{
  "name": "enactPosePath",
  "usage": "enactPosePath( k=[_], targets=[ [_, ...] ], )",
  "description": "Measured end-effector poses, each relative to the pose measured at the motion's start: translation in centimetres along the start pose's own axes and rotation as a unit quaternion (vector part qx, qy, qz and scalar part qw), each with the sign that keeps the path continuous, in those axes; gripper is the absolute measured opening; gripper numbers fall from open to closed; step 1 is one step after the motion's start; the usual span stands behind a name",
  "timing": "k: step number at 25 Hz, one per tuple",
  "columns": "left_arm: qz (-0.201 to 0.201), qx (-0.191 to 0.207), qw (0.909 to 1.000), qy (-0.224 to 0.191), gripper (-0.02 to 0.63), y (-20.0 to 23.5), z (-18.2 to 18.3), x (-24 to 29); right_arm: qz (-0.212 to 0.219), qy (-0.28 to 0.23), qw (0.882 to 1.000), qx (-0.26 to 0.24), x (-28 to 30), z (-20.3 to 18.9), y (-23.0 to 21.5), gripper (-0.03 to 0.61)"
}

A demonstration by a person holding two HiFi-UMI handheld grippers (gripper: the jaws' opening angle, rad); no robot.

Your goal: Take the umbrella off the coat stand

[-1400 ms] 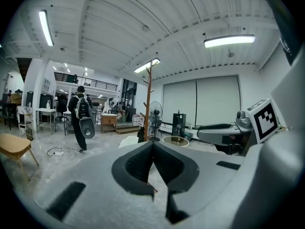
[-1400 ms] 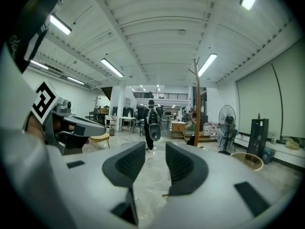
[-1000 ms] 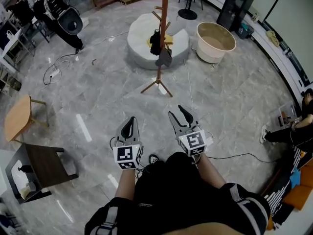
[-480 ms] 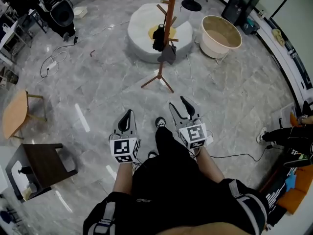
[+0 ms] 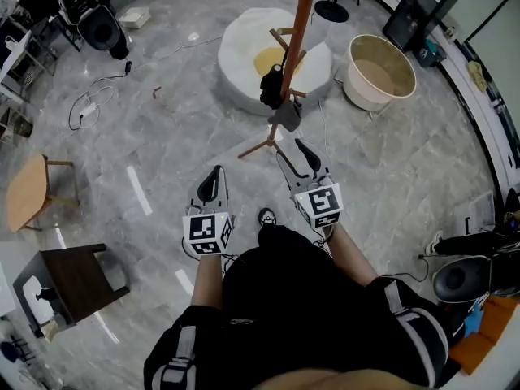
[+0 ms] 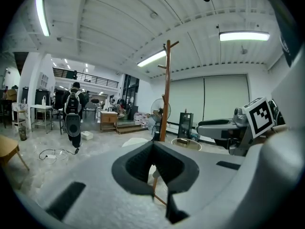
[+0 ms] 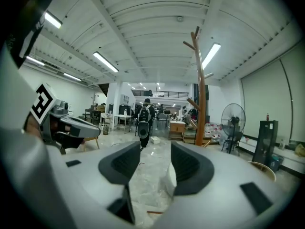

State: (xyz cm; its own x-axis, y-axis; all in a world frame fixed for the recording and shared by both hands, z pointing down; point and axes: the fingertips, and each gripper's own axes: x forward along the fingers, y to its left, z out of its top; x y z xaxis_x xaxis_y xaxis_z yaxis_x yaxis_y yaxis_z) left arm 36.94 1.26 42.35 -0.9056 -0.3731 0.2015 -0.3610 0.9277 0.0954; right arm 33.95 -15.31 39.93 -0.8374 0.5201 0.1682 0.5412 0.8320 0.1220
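Tongs short of the stand, umbrella just beyond the right one

Low in the head view, the left gripper (image 5: 216, 173) has its jaws together on nothing. The right gripper (image 5: 289, 149), jaws apart and empty, is higher in frame and the nearer. Up-frame from its tips hangs the umbrella (image 5: 270, 88), black and folded slim, against the orange pole of the coat stand (image 5: 299, 23), its long axis along the pole.
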Motion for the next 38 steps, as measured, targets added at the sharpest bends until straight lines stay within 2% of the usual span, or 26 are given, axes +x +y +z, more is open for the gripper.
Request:
enactPosePath(
  k=[5,11,18,23,28,34,38],
  targets=[
    [0.024,-0.006,0.9997,0.008,0.000,1.9,-0.1,3.9,0.023,-0.001,1.000,-0.005,5.3,0.2,-2.6,0.209],
    [0.056,-0.015,0.9977,0.033,0.000,6.3,-0.7,6.2,0.041,0.008,0.999,0.007,11.2,-0.8,-3.3,0.210],
    [0.049,-0.019,0.9977,0.042,0.000,12.1,-0.3,10.9,0.045,0.025,0.999,0.003,18.9,-1.0,-3.4,0.215],
    [0.013,0.002,0.9991,0.039,0.000,17.3,1.1,14.4,0.019,0.026,0.999,0.003,24.5,-0.4,-3.3,0.229],
    [-0.028,0.012,0.9978,0.059,0.001,24.7,2.2,17.0,-0.018,0.043,0.999,0.015,31.3,0.5,-1.8,0.256],
    [-0.099,0.016,0.9913,0.085,0.000,32.0,2.3,20.4,-0.070,0.051,0.993,0.080,38.9,0.9,0.1,0.279],
    [-0.151,0.018,0.9823,0.110,0.000,34.4,1.6,23.6,-0.123,0.060,0.982,0.127,41.4,0.1,-0.2,0.282]
  ],
)
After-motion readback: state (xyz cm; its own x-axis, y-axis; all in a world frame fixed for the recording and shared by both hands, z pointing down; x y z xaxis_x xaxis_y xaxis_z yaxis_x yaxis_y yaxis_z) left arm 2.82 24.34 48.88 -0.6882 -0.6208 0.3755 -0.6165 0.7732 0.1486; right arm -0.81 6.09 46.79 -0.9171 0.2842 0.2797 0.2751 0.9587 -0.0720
